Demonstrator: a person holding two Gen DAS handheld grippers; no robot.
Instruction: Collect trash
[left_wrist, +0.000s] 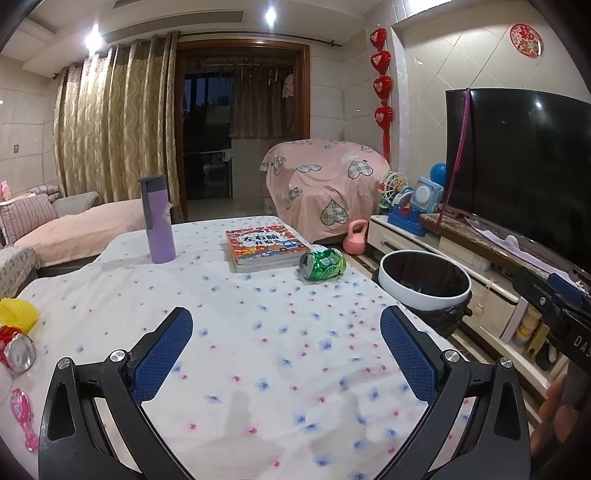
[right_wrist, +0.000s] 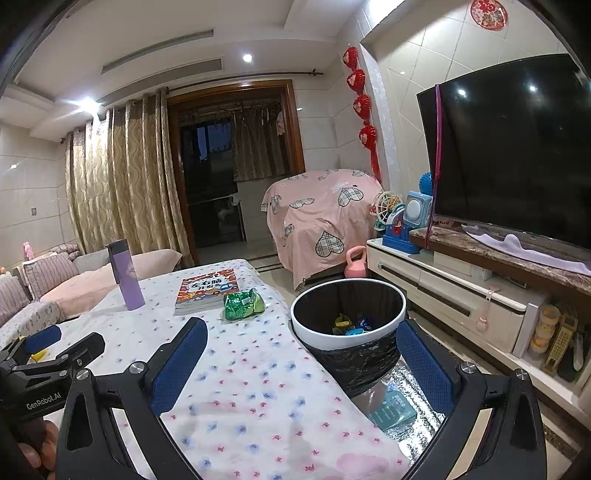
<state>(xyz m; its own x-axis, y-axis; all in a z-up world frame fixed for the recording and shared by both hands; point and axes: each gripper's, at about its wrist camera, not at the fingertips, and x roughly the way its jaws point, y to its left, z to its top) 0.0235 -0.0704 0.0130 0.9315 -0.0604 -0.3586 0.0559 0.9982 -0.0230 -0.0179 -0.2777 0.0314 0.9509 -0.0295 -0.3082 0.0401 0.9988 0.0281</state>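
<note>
A crushed green can (left_wrist: 323, 264) lies on the flowered tablecloth (left_wrist: 258, 332) beside a stack of books; it also shows in the right wrist view (right_wrist: 243, 303). A white-rimmed trash bin (left_wrist: 424, 282) with a black liner stands off the table's right edge; in the right wrist view (right_wrist: 314, 334) it holds a few wrappers. A yellow wrapper (left_wrist: 17, 313) and a red can (left_wrist: 16, 350) lie at the table's left edge. My left gripper (left_wrist: 286, 354) is open and empty over the near table. My right gripper (right_wrist: 301, 363) is open and empty, near the bin.
A purple bottle (left_wrist: 159, 219) and a stack of books (left_wrist: 264, 249) stand at the table's far side. A pink toy (left_wrist: 22, 417) lies at the left edge. A TV (right_wrist: 517, 147) on a cabinet (right_wrist: 461, 299) lines the right. A pink kettlebell (left_wrist: 355, 238) sits on the floor.
</note>
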